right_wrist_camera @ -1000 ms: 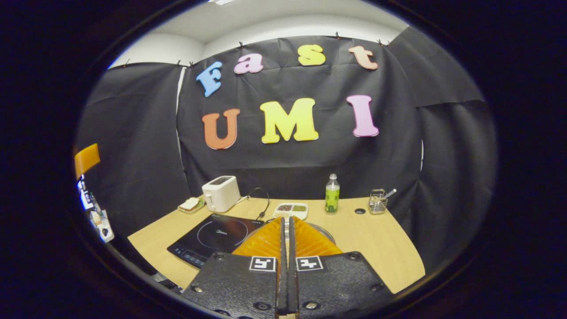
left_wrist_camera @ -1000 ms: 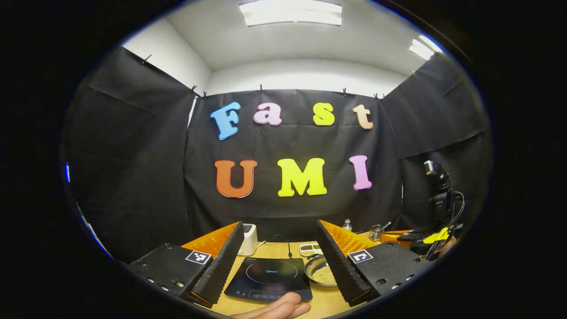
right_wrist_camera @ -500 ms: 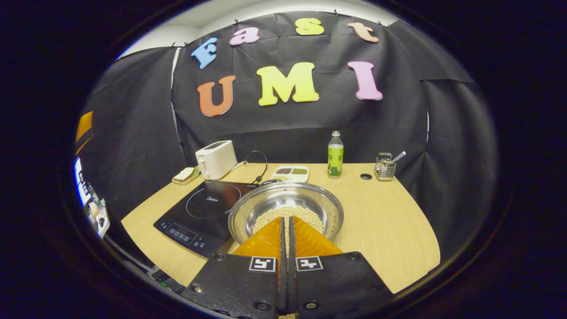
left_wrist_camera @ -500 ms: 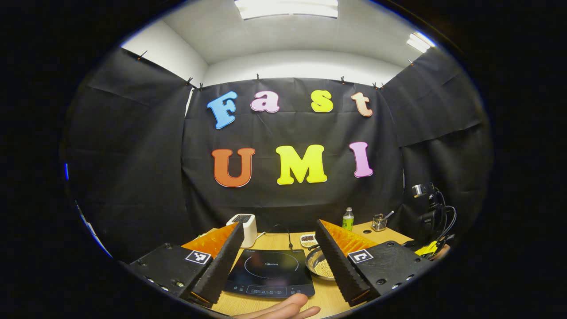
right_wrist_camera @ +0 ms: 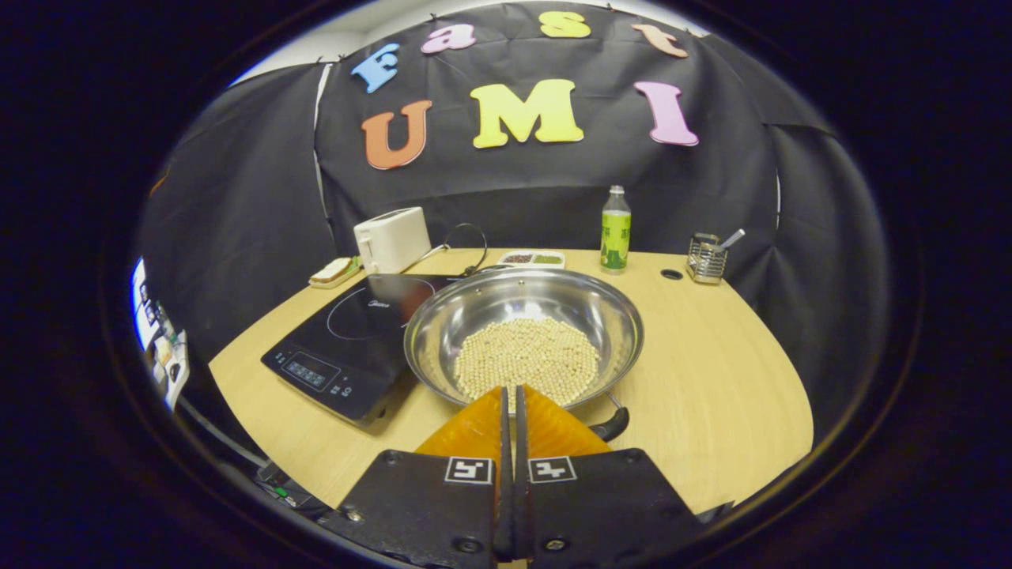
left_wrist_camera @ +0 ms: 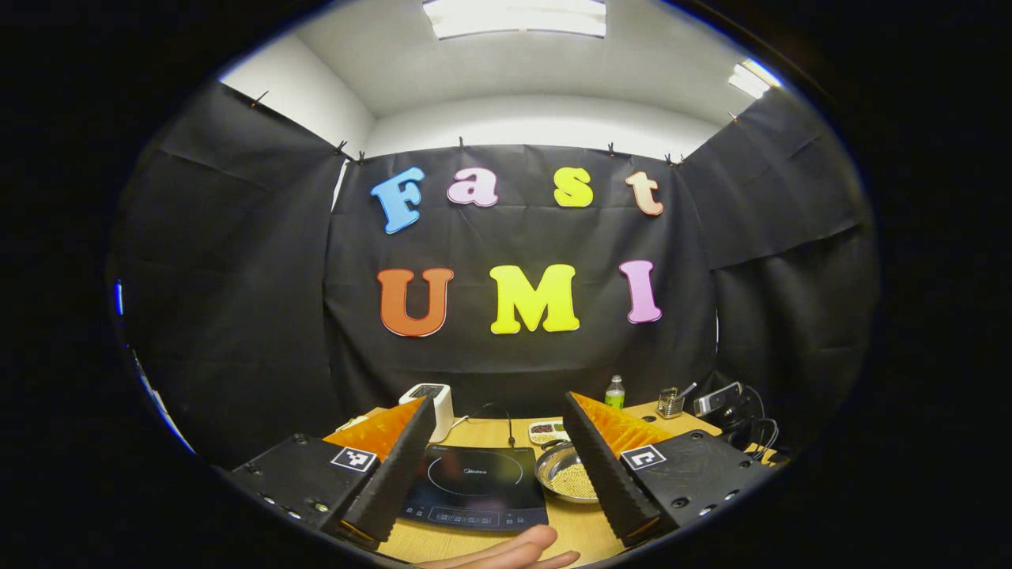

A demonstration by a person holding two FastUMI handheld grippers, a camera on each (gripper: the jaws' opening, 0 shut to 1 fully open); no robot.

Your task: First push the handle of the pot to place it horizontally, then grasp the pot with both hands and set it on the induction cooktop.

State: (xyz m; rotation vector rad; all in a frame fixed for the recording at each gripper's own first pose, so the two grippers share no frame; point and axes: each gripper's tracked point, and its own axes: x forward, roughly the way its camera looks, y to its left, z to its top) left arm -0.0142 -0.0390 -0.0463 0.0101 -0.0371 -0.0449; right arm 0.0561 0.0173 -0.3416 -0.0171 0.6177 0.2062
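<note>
Risk: right gripper [right_wrist_camera: 510,395], fingers closed together on nothing, shoves handle [right_wrist_camera: 613,423] too hard; pot [right_wrist_camera: 523,336] slides or tips, spilling pale beads [right_wrist_camera: 527,357].
Left gripper [left_wrist_camera: 498,458] fingers spread wide, empty.
Pot: shiny steel, shallow, on surface [right_wrist_camera: 711,371] just right of induction cooktop [right_wrist_camera: 356,332]; dark handle at near rim.

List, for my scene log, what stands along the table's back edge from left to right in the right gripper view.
Small tray of bread → white boxy toaster → shallow white dish of beans → green plastic bottle → wire mesh utensil holder.
</note>
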